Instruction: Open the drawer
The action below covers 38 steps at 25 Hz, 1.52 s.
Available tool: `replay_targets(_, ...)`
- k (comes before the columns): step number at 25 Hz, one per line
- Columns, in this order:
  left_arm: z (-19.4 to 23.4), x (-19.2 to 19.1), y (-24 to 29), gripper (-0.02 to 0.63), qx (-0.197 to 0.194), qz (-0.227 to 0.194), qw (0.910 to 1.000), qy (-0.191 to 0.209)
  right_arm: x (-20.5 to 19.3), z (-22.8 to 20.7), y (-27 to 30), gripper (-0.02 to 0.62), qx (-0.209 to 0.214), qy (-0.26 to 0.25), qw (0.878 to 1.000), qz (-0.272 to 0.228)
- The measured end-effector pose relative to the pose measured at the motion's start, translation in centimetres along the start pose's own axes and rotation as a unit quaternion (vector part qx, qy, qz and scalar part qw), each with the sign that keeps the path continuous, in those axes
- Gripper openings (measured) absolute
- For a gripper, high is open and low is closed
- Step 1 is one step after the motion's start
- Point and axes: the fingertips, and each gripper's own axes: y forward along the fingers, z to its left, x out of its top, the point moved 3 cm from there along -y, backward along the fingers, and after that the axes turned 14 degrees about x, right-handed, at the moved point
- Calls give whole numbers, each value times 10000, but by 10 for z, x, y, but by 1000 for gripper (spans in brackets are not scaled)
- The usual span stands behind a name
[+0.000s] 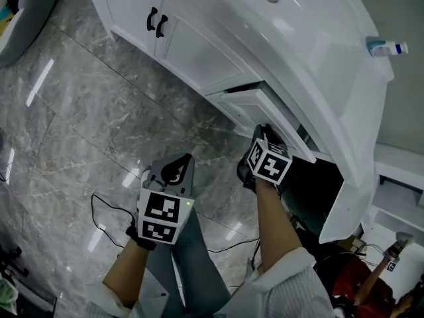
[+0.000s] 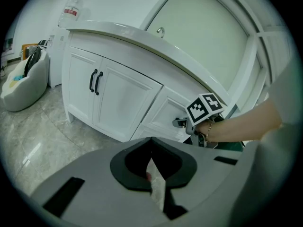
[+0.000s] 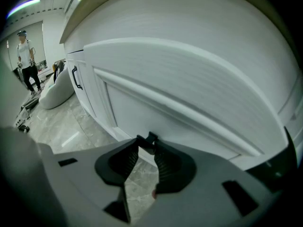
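Observation:
The white vanity's drawer (image 1: 255,108) stands a little out from the cabinet front, with a dark gap above it. My right gripper (image 1: 262,136) is at the drawer front, and in the right gripper view its tips (image 3: 147,143) are shut on the small black drawer handle (image 3: 150,137) below the white panel (image 3: 189,93). In the left gripper view the right gripper (image 2: 182,123) touches the drawer front (image 2: 163,115). My left gripper (image 1: 173,171) hangs over the floor, left of the drawer, shut and empty (image 2: 154,174).
Left of the drawer are double cabinet doors with black handles (image 1: 156,22). A grey beanbag (image 1: 20,18) sits at the far left, and cables (image 1: 106,211) lie on the marble floor. A bottle (image 1: 387,47) lies on the countertop. A person (image 3: 26,65) stands far off.

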Motion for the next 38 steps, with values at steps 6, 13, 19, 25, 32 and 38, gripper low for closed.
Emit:
replay_targets(6,-9,-1,-3,14,-46,-15,10000,38,-9,9,-6,109,104,-15,9999,3)
replay_targets(13,-20,-3,-4,14,-121,-21,9999,36,-20,18,-12,107,273,-504,9983,76)
replay_targets(19,-26,-8,-5,14,-168,13,9999,17,-27,23,-17,96,462,-838,9953,165)
replay_targets(25,-37,-11,-4,14,-234,12,9997,26,-33,26,-20,64,657,-1501,9860,315)
replay_targets(32,-45,-12,-5,14,-272,10,9996,96,-39,31,-25,52,839,-1762,9803,321)
replay_targets(38,-44,-13,-7,14,-224,-14,9997,76,-47,38,-32,42,955,-1855,9775,319)
